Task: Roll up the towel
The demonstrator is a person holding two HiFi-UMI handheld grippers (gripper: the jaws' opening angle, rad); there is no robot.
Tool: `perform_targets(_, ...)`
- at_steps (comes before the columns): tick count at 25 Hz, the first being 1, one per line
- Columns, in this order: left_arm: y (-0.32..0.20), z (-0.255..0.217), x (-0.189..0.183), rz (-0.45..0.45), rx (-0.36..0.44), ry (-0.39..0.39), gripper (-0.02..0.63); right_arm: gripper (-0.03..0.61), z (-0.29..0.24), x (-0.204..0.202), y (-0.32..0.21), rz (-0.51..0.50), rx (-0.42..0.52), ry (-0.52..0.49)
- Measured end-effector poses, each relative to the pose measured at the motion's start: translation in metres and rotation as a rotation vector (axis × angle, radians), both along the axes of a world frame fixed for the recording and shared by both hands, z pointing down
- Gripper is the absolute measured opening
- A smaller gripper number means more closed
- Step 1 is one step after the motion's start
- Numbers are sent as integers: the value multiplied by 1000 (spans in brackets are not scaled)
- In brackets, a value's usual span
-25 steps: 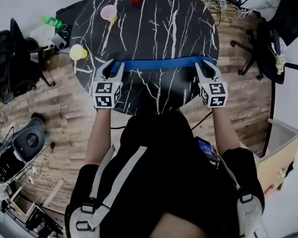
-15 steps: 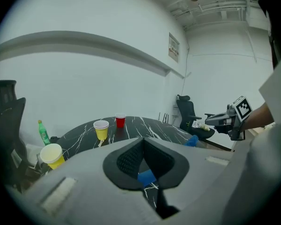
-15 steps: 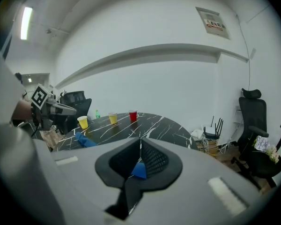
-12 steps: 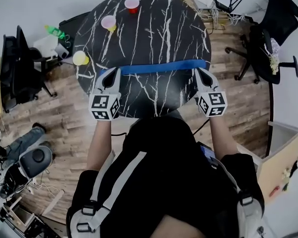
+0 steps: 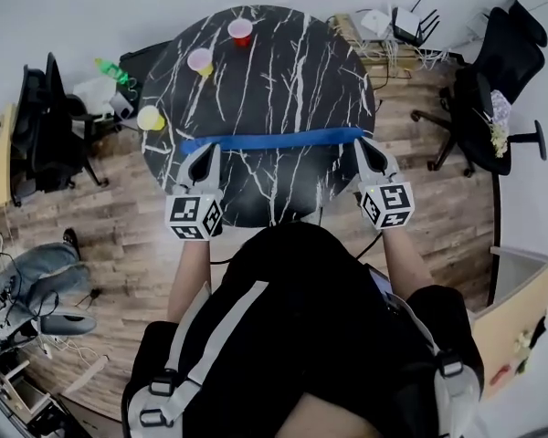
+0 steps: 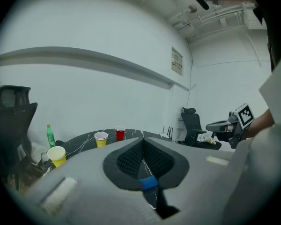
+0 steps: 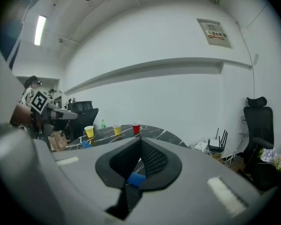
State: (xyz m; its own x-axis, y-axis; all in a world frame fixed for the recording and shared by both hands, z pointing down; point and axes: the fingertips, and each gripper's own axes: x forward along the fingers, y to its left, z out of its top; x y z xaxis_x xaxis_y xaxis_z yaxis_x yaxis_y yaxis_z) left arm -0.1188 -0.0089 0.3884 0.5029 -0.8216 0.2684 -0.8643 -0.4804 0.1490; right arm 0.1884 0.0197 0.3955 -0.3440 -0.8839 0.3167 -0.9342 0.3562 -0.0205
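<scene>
The blue towel (image 5: 269, 140) lies as a long narrow roll across the black marble table (image 5: 283, 71). My left gripper (image 5: 206, 151) hovers just on the near side of the roll's left end, its jaws shut. My right gripper (image 5: 361, 146) is shut too, by the right end. In the left gripper view the jaws (image 6: 143, 142) meet at the tips, and a bit of towel (image 6: 148, 183) shows through the slot behind them. The right gripper view shows the same: shut tips (image 7: 141, 142) with blue cloth (image 7: 137, 178) below. Both grippers sit above the tabletop with nothing pinched.
A yellow cup (image 5: 151, 117), a second yellow cup (image 5: 200, 59) and a red cup (image 5: 240, 29) stand along the table's far left rim. A green bottle (image 5: 110, 67) and a black chair (image 5: 50, 121) are on the left, another chair (image 5: 484, 108) on the right.
Both grippers went from forked open at the towel's ends to shut, and they have risen off the table. The towel stays as a roll on the table.
</scene>
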Motion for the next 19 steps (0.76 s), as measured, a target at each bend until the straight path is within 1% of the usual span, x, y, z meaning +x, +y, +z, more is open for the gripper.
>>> perform_targets(4, -3, -5, 8, -16, 15, -7, 8, 5, -2, 11, -11, 2, -4, -25)
perform_targets(9, -5, -16, 12, -30, 45, -20, 8, 5, -11, 8, -20, -27, 18, -31)
perform_targets(13, -1, -12, 9, -44, 33, -25, 8, 5, -9, 1, -21, -50, 23, -32)
perform_targets(19, 2, -11, 14, -34, 23, -23, 8, 5, -10, 3, -21, -67, 24, -13)
